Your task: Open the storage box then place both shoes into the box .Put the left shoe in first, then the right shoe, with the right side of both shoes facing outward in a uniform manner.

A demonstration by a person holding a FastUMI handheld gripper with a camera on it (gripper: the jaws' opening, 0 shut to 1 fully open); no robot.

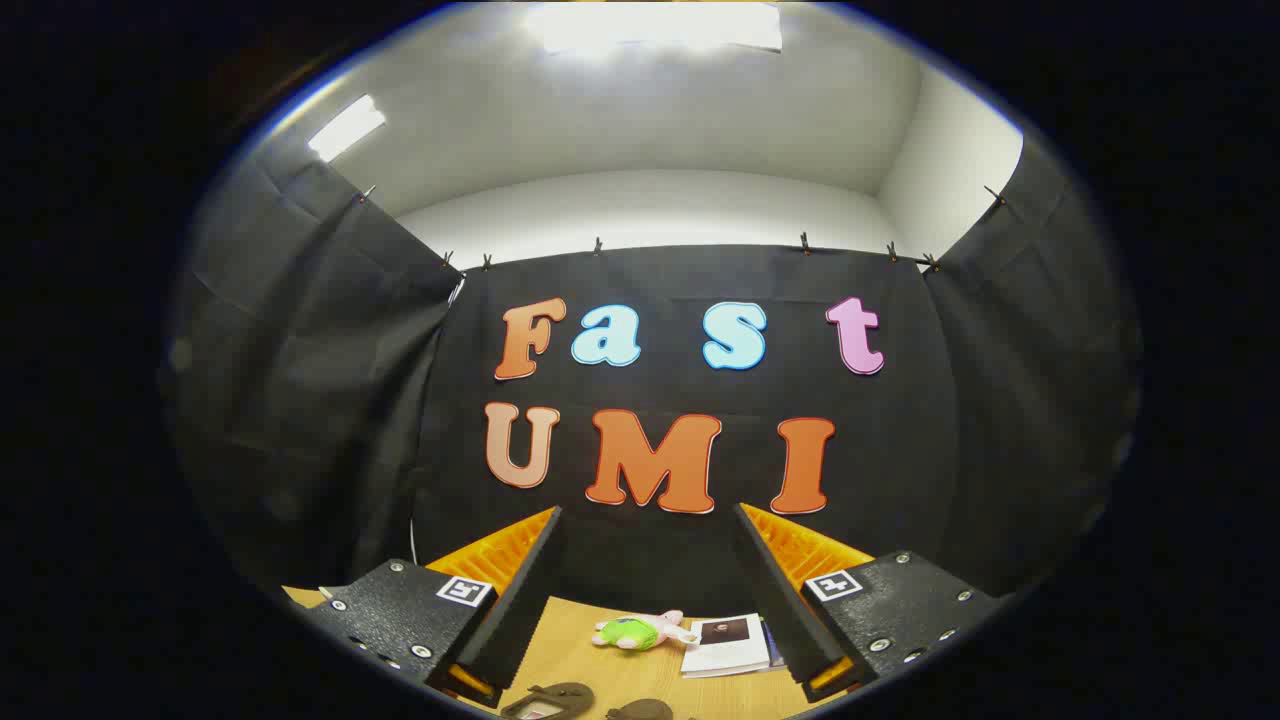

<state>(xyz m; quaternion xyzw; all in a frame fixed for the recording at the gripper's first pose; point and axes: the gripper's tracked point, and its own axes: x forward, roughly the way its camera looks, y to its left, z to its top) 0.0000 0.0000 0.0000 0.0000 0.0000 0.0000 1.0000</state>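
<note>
A black cloth wall stands behind the wooden table (pixel 590 655), where the gripper (pixel 648 520) is open and empty, so I think it should tip down to find the box, while dark shapes (pixel 560 697), maybe shoes, lie below the fingers.

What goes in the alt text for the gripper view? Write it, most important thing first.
The gripper is held level with its fingers spread open and nothing between them, facing the booth's black cloth wall. Below, on a wooden table, lie a small green and pink plush toy, a booklet and two dark objects too cropped to identify.
</note>
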